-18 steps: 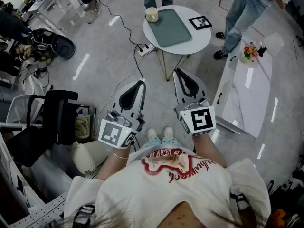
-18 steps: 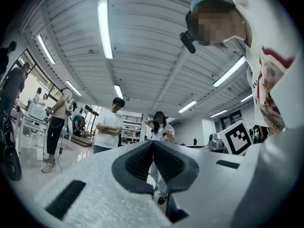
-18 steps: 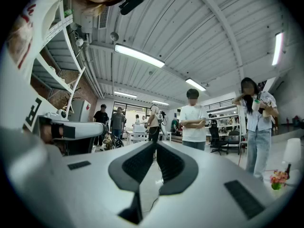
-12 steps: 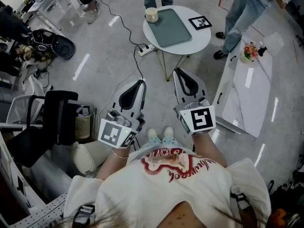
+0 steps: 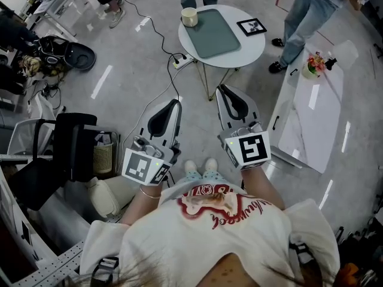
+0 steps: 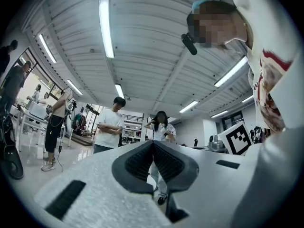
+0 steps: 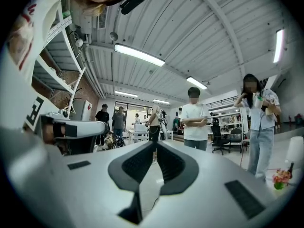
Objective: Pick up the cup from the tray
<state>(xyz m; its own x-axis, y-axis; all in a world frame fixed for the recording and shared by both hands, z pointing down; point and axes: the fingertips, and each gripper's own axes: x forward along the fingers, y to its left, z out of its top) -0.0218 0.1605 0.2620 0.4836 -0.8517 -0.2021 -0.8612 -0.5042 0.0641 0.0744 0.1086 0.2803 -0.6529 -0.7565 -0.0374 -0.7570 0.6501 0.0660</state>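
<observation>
One cup (image 5: 190,17) sits just beside one tray (image 5: 212,33) on the table (image 5: 251,48). Two grippers, left (image 5: 173,104) and right (image 5: 223,90), both clenched empty, well short of it.

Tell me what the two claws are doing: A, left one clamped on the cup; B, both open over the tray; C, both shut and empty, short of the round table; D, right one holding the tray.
C: in each gripper view the jaws meet with nothing between them, and the head view shows the left claw and right claw well short of the round table where the cup stands.
</observation>
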